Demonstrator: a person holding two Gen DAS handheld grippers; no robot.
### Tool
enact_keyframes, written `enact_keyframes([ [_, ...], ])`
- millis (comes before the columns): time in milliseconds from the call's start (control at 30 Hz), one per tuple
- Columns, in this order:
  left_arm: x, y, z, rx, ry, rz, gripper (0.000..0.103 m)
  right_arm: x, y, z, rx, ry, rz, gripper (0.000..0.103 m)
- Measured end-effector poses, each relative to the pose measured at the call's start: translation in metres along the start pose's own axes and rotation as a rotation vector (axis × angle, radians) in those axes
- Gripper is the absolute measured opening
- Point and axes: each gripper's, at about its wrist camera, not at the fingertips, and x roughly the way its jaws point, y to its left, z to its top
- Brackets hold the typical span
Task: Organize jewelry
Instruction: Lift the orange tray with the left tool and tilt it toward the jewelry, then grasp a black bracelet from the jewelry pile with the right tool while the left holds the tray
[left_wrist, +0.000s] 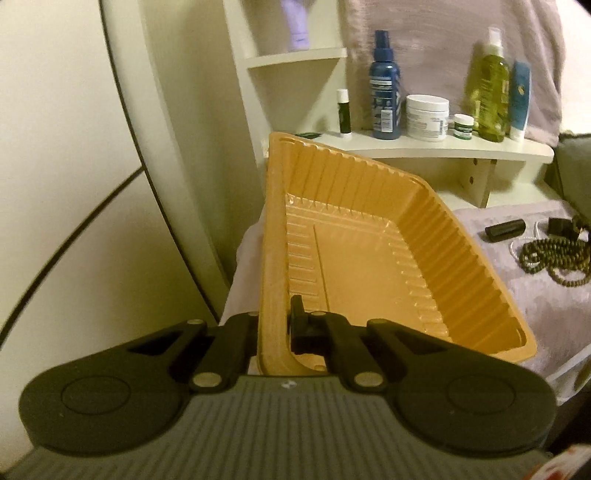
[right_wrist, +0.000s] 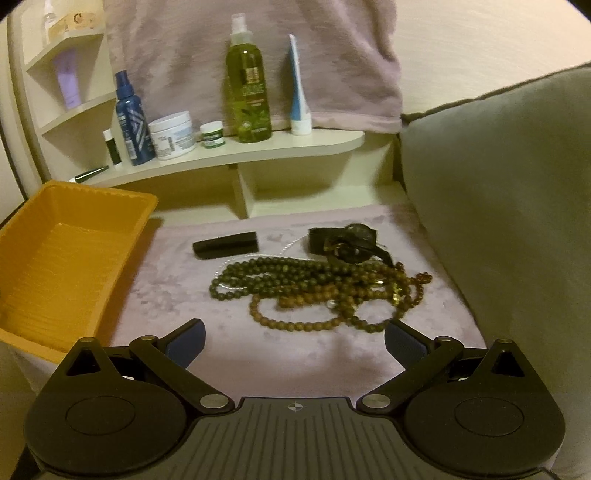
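My left gripper is shut on the near rim of an empty orange plastic tray and holds it tilted. The tray also shows at the left of the right wrist view. My right gripper is open and empty, just short of a heap of bead necklaces on the lilac cloth; the necklaces also show at the right edge of the left wrist view. A dark watch and a thin pearl strand lie behind the beads. A small black tube lies to their left.
A cream shelf behind holds a blue spray bottle, a white jar, a green bottle and a blue-white tube. A grey cushion stands at the right. A lilac towel hangs at the back.
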Motion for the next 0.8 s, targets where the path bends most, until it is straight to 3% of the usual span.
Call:
enact_keyframes([
  [267,-0.006,-0.011,0.004,0.042,-0.02,0.027,0.003,0.005,-0.017,-0.003,-0.019,-0.043,-0.028,0.101],
  [333,-0.007,-0.012,0.005,0.048,-0.024,0.029,0.003,0.011,-0.022,-0.001,-0.029,-0.045,-0.029,0.075],
  [467,-0.008,-0.016,0.007,0.066,-0.034,0.032,0.003,0.029,-0.028,0.003,-0.066,-0.031,-0.049,0.056],
  [533,-0.008,-0.017,0.008,0.069,-0.037,0.034,0.003,0.037,-0.029,0.003,-0.105,-0.017,-0.057,0.039],
  [633,-0.008,-0.018,0.01,0.065,-0.041,0.038,0.003,0.051,-0.029,0.002,-0.157,0.024,-0.047,0.031],
  [800,-0.009,-0.021,0.011,0.075,-0.042,0.043,0.003,0.063,-0.028,-0.001,-0.219,0.033,-0.058,0.028],
])
